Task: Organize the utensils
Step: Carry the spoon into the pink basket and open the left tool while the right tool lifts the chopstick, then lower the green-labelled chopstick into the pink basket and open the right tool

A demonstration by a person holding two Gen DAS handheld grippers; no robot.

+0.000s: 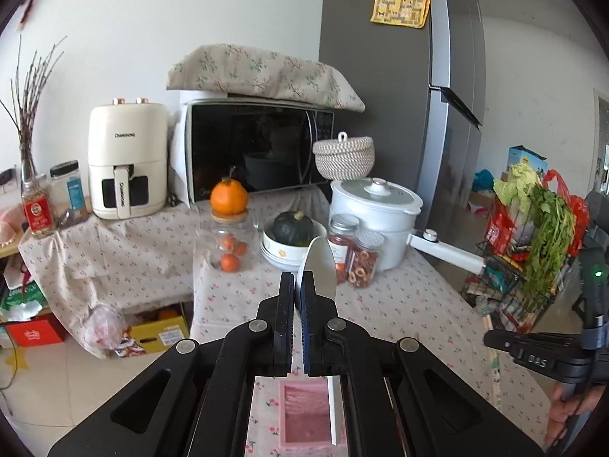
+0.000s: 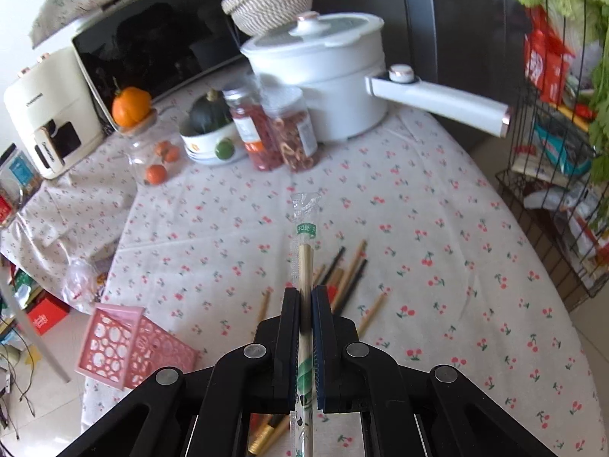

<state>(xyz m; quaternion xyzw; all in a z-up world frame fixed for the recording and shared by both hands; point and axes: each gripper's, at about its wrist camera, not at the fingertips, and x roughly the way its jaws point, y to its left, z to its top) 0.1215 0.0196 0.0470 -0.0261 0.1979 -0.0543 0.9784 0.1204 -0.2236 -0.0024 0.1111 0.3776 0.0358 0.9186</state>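
My left gripper [image 1: 297, 282] is shut on a white plastic spoon [image 1: 319, 266], bowl end up, held above a pink basket [image 1: 304, 415] whose open top shows below the fingers. My right gripper [image 2: 305, 295] is shut on a pair of wooden chopsticks in a clear plastic wrapper [image 2: 304, 251], held above the flowered tablecloth. Several loose chopsticks [image 2: 348, 280], wooden and dark, lie on the cloth under and just right of the right gripper. The pink basket [image 2: 129, 346] also shows in the right wrist view, at the table's left edge.
At the table's back stand a white pot with a long handle [image 2: 327, 76], two spice jars [image 2: 278, 129], a bowl with a dark squash [image 1: 293, 236], a glass jar with oranges [image 1: 230, 243], a microwave [image 1: 259, 148] and an air fryer [image 1: 127, 160]. A wire rack of vegetables [image 2: 559, 152] stands right.
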